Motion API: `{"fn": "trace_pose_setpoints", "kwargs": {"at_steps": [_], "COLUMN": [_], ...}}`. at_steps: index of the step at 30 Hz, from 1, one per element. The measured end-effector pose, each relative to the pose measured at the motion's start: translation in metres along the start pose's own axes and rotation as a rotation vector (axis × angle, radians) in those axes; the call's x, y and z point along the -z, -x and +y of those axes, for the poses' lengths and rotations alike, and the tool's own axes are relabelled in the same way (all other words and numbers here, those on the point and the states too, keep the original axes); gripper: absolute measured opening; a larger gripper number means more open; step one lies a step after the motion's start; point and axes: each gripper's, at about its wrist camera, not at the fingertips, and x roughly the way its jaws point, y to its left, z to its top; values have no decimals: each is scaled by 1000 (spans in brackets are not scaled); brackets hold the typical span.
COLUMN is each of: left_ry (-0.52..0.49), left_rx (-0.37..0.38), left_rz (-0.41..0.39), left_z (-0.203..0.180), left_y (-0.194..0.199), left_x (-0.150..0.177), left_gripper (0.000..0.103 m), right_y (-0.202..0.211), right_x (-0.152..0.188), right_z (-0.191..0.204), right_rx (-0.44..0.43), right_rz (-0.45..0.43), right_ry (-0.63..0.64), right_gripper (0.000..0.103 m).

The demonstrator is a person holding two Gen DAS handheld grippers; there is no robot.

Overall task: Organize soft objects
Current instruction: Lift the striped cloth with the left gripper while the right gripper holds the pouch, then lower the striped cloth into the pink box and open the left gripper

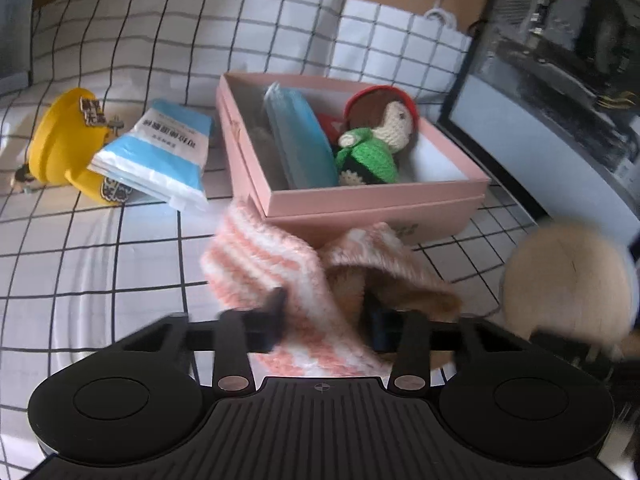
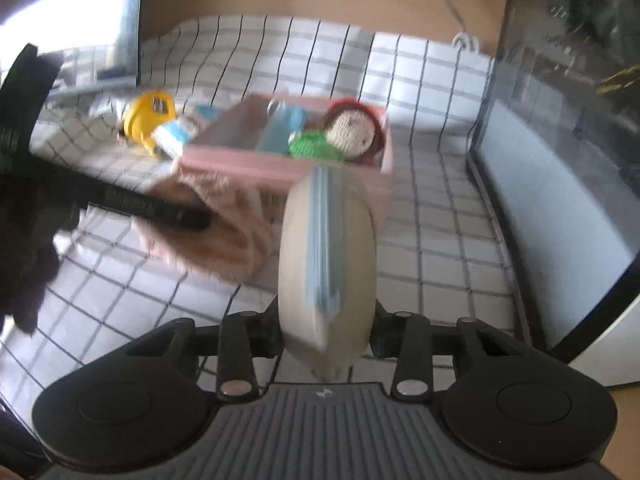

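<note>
Sock [image 1: 280, 276], fuzzy, pink-and-white striped, blurred.

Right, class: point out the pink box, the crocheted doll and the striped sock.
pink box [image 1: 372, 196], left wrist view, front wall.
crocheted doll [image 1: 370, 156], left wrist view, green body.
striped sock [image 1: 260, 252], left wrist view, striped upper part.

Left claw [image 1: 324, 312] fingertips buried in blurred striped sock [image 1: 280, 264].

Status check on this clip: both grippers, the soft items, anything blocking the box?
Left gripper shut on pink striped sock. Right gripper shut on beige round pouch. Pink box ahead, holding crochet doll; nothing in the way.
</note>
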Motion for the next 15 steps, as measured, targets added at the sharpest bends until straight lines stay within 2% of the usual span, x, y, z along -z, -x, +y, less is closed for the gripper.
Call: {"fn": "trace_pose_setpoints", "kwargs": {"at_steps": [2,9,15], "left_ry": [-54,-212,-279], "left_rx": [-9,43,61], "left_rz": [-17,-59,-160], "left_z": [-6,-31,-45], "left_y": [9,54,100], "left_x": [4,13,-13], "left_gripper": [27,24,23], "right_y": [11,34,35], "right_x": [-6,-16,-8], "right_z": [-5,-15,-19], "right_rx": [4,10,11], "right_rz": [-21,-55,-39], "right_ry": [-10,-14,-55], "right_gripper": [39,39,38]}}
